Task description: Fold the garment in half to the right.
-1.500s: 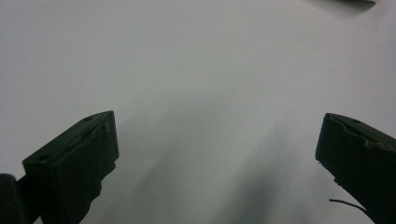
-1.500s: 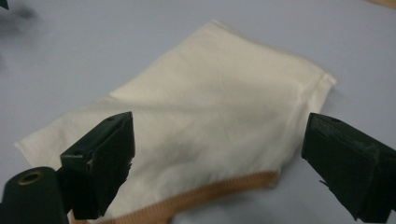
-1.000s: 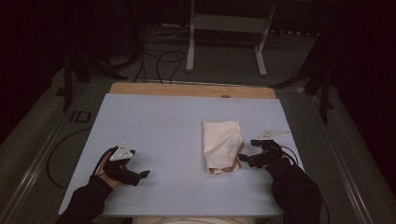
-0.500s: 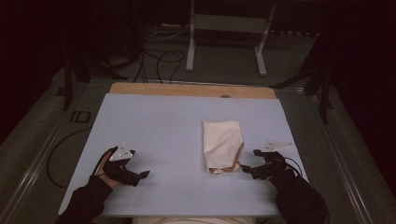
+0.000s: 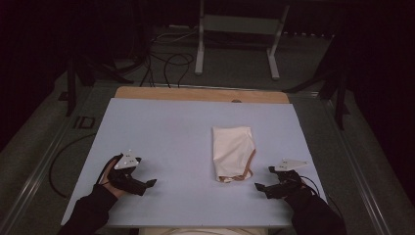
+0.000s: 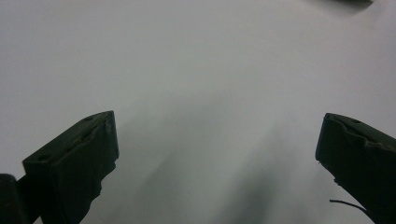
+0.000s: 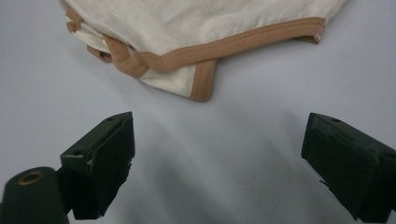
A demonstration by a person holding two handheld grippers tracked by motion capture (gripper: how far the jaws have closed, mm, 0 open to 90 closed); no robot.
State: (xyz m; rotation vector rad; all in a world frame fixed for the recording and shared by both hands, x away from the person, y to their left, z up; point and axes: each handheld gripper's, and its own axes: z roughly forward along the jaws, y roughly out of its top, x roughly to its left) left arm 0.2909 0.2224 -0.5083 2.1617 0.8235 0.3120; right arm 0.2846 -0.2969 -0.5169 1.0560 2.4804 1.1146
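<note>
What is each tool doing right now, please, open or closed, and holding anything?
Left tool: open, empty, over the bare table.
Right tool: open, empty, just short of the folded cloth.

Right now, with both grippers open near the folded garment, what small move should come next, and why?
Probably ease the right gripper forward to the garment's tan-trimmed edge. Its jaws stand open just short of that edge, with bare table between. The left gripper sits farther off, over the plain table.
</note>
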